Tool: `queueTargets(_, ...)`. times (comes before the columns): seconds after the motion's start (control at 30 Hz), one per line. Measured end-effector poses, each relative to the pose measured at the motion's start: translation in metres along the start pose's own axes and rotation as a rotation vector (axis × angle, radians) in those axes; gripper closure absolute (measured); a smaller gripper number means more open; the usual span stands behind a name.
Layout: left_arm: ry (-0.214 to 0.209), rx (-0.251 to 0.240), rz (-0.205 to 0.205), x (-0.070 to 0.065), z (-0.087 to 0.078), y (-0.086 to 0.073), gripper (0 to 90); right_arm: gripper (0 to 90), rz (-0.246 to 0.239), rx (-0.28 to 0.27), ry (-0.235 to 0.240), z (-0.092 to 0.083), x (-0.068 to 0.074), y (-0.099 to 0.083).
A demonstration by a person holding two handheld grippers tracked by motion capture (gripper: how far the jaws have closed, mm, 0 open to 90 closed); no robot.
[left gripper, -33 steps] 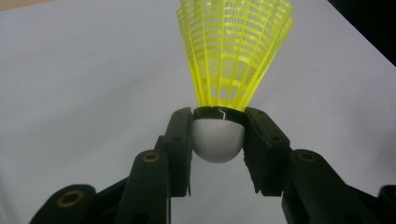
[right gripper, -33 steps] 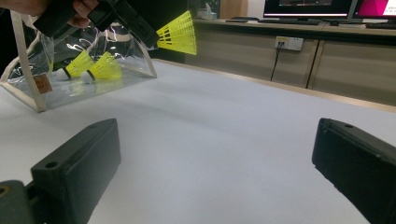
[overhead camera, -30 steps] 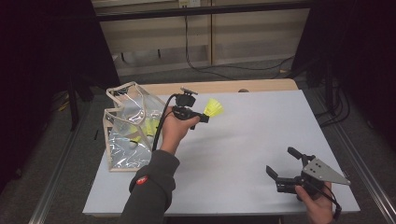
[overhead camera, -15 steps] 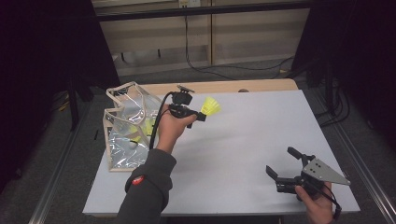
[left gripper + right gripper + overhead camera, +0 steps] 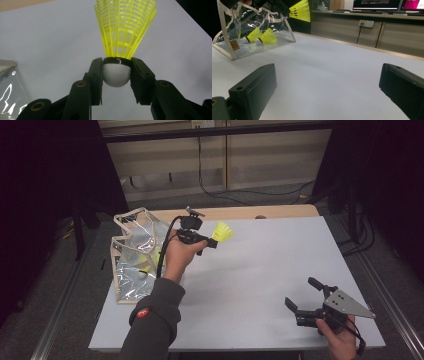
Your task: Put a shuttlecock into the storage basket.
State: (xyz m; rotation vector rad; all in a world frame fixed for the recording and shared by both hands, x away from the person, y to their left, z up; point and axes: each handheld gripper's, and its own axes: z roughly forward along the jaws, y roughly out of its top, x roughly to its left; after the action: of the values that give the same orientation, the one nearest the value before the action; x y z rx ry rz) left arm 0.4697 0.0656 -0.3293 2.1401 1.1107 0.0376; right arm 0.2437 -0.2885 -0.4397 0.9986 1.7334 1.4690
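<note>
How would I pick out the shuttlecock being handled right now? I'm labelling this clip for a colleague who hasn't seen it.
Start at the white table and find the clear plastic bag at its left edge. Just right of the bag, the left hand-held gripper is raised above the table, clamped on the white cork of a yellow shuttlecock. The other yellow shuttlecocks lie inside the bag; this one is outside, held in the air.

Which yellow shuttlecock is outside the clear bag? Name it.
The shuttlecock clamped by its white cork in the left tongs; the others lie inside the bag.

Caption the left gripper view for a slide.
Left gripper clamps a yellow shuttlecock by its white cork, above the white table.
</note>
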Motion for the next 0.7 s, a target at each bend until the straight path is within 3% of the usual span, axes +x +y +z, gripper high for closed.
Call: queueTargets(0.7, 0.008, 0.009, -0.006, 0.002, -0.015, 0.005, 64.1, 1.3, -0.004, 0.001, 0.003, 0.001, 0.001, 0.000)
